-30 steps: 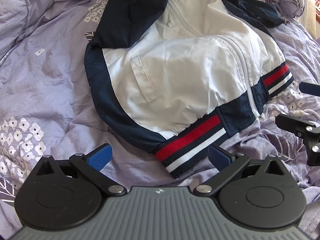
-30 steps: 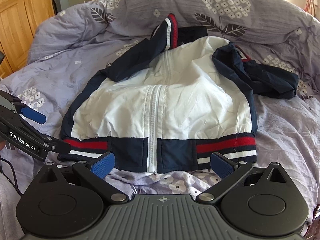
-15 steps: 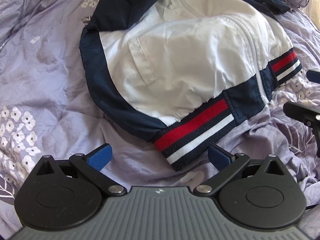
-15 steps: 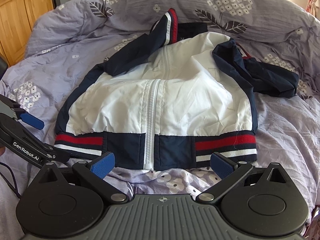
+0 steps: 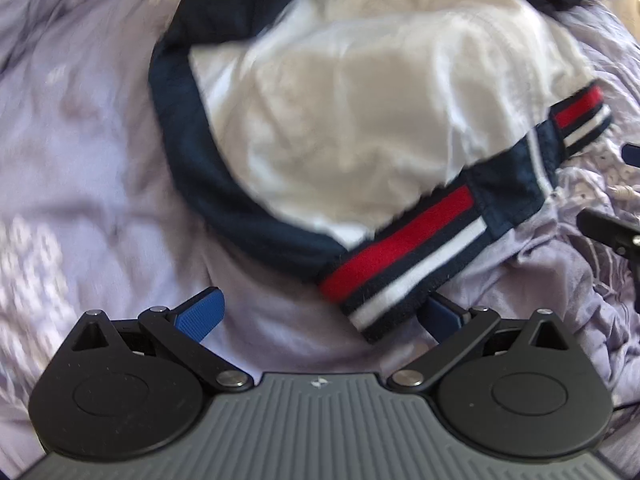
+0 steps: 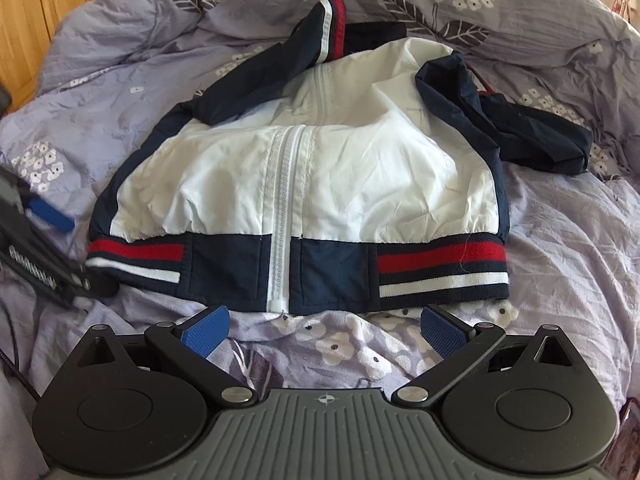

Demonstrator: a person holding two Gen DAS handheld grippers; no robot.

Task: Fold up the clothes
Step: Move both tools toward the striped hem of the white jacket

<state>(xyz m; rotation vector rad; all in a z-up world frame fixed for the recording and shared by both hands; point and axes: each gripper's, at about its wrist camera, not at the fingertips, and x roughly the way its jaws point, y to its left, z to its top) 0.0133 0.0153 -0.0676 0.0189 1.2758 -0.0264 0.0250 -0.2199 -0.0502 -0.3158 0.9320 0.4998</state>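
A white and navy zip jacket (image 6: 304, 184) with a red, white and navy striped hem lies front up on the bed. In the left wrist view the jacket (image 5: 352, 120) fills the middle, and its striped hem corner (image 5: 404, 264) reaches down between my fingers. My left gripper (image 5: 320, 314) is open, with the hem corner next to its right finger (image 5: 442, 318). My right gripper (image 6: 324, 330) is open and empty, just below the hem's middle by the zip. The left gripper also shows in the right wrist view (image 6: 48, 240), at the hem's left end.
A crumpled lilac duvet (image 6: 560, 264) with white flowers covers the bed. A pillow (image 6: 460, 4) lies behind the jacket. A wooden wardrobe (image 6: 36, 20) stands at the far left. The jacket's navy sleeve (image 6: 532, 136) lies bunched to the right.
My left gripper has moved forward to the jacket's striped hem corner, which now lies between its fingers. My right gripper has moved closer to the hem's middle.
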